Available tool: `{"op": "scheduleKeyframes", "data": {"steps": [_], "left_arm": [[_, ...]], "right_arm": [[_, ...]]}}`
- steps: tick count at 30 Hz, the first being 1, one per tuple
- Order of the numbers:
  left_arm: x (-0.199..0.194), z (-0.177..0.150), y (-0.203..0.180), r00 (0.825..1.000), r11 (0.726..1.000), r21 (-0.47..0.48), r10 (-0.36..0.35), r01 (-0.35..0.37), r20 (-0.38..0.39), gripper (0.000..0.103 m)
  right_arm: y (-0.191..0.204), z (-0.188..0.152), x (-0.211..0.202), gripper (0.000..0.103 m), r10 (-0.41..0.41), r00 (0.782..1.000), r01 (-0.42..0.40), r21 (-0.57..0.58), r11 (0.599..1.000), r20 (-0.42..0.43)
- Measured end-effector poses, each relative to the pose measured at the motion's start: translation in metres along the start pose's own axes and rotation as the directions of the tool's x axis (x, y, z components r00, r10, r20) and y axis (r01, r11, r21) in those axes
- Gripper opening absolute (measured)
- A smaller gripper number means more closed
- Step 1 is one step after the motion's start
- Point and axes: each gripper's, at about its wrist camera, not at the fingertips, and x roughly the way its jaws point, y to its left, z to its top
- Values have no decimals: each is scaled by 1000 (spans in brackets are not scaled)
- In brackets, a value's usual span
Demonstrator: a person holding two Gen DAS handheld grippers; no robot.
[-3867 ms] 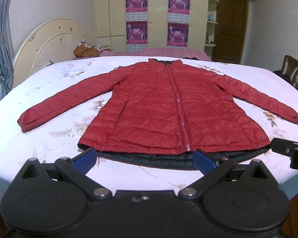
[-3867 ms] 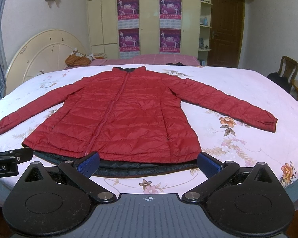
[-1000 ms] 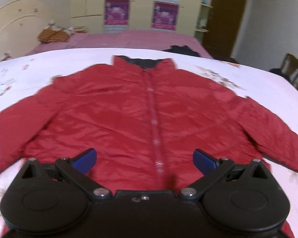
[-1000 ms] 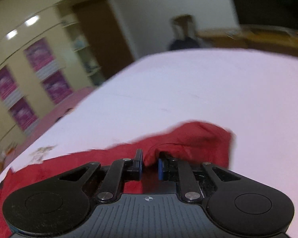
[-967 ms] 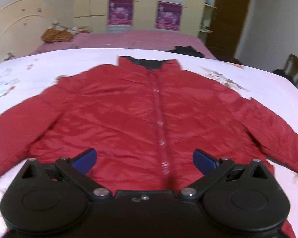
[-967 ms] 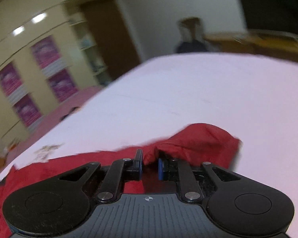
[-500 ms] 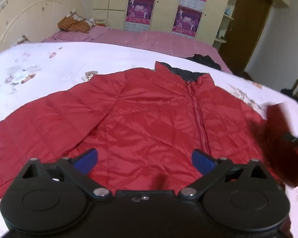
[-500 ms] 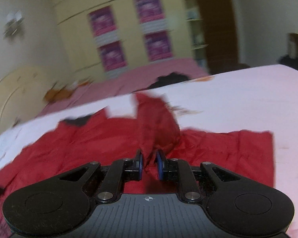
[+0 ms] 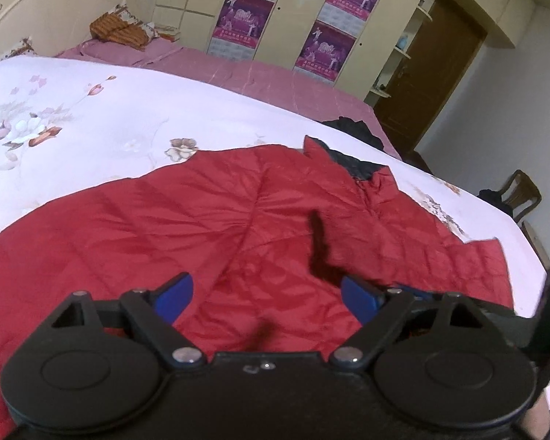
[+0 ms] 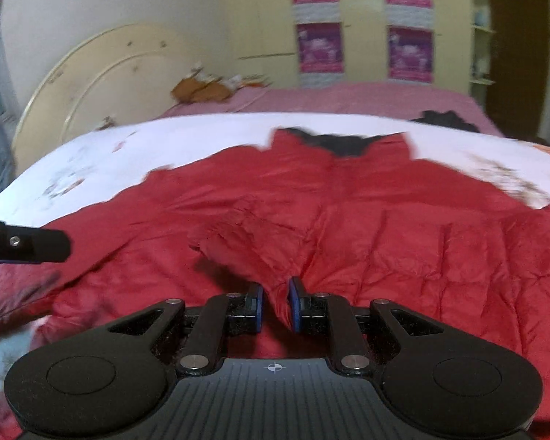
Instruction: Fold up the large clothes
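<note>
Red quilted nylon fills both views: a puffer jacket (image 9: 209, 227) lies front-up on a bed (image 9: 91, 117) spread with a white floral quilt. Its stand-up collar (image 10: 341, 143) shows a black lining, and the centre zip runs down from it. The jacket's right sleeve (image 10: 253, 242) is folded in across the chest, its fabric rumpled. In the left wrist view a squared red edge (image 9: 491, 256) lies flat near the bed's right edge.

No brand or label on the jacket can be read. Four purple posters (image 9: 242, 24) hang on the cream wardrobe doors behind the bed; their print is too small and blurred to read.

The right claw (image 10: 275, 306) has its blue-padded fingers (image 10: 257, 308) drawn close together, pinching a fold of the red sleeve cloth that rises between them. The left claw (image 9: 267, 295) is spread wide, its blue pads (image 9: 174, 293) well apart above the jacket's chest with nothing between them; its tip also shows as a black bar at the left of the right wrist view.

Beyond the quilt lie a pink sheet (image 9: 267, 77), a dark garment (image 9: 352, 128) and an orange knitted bundle (image 9: 117, 31) by the cream headboard (image 10: 102, 84). A wooden chair (image 9: 520, 194) stands near the brown door (image 9: 436, 73).
</note>
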Motion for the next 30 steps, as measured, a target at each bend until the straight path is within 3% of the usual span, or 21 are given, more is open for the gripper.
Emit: {"op": "scheduleKeyframes", "data": {"steps": [4, 5, 6, 7, 8, 10, 12, 15, 18, 20, 25, 29, 30], "left_arm": [[1, 1, 6, 1000, 1000, 3, -15, 15, 1, 97], [2, 2, 5, 1000, 1000, 5, -25, 25, 1, 97], [5, 3, 4, 999, 999, 6, -35, 35, -2, 97], [9, 4, 2, 999, 999, 9, -48, 48, -7, 97], [14, 5, -1, 998, 998, 13, -61, 61, -12, 97], [27, 7, -9, 996, 996, 24, -89, 89, -24, 96], [45, 9, -17, 993, 993, 34, -107, 109, -50, 88], [72, 13, -27, 990, 992, 41, -113, 117, -86, 75], [95, 14, -38, 988, 992, 75, -89, 99, -129, 49], [102, 12, -46, 991, 989, 130, -53, 68, -122, 21], [66, 15, -41, 998, 988, 153, 21, -30, 61, 18], [70, 9, -27, 998, 989, 136, 59, -61, 19, 18], [70, 6, -28, 998, 988, 137, 67, -69, 22, 18]], "right_arm": [[22, 0, 18, 19, -29, 1000, 29, -58, 998, 1], [26, -1, 16, 39, -41, 999, 42, -74, 996, 10], [28, 0, 10, 75, -42, 998, 45, -80, 996, 39], [28, -2, 1, 84, -43, 995, 50, -85, 995, 85], [26, -1, -4, 85, -34, 993, 44, -91, 995, 112], [16, 0, -14, 80, -26, 992, 35, -68, 997, 125], [0, 2, -23, 52, -37, 992, 39, -15, 999, 123], [-29, 2, -35, 35, -89, 989, 81, 69, 994, 120], [-55, -1, -47, 33, -149, 983, 137, 121, 983, 102], [-68, -5, -56, 25, -167, 981, 150, 159, 976, 97], [-94, -11, -78, 23, -206, 974, 182, 219, 959, 93], [-111, -13, -91, 22, -256, 961, 226, 235, 945, 107], [-117, -13, -93, 17, -277, 955, 246, 241, 939, 104]]}}
